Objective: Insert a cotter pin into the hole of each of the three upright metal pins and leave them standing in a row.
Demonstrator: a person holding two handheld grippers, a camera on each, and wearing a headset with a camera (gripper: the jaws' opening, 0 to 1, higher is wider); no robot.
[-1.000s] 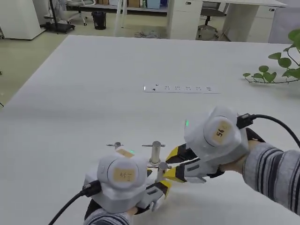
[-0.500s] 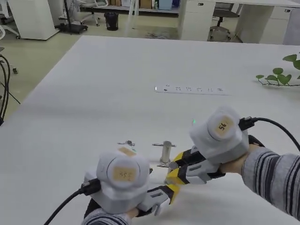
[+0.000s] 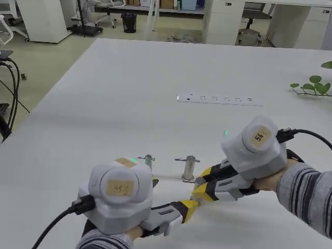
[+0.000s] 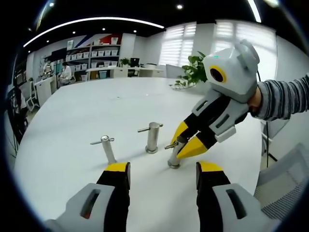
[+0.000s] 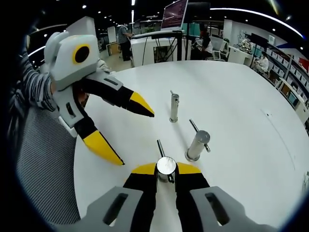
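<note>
Three short, silvery metal pins (image 4: 152, 137) are seen upright in a row on the white desk (image 3: 129, 93), each crossed near its top by a thin cotter pin (image 4: 145, 129). The end pin (image 4: 173, 159) is clamped between the jaws of the right gripper (image 5: 166, 170). The jaws of the left gripper (image 4: 162, 166) are held wide apart, with that pin just ahead of them and untouched.

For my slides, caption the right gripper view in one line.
Right gripper clamps the nearest metal pin; the open left gripper hovers beside it.
</note>
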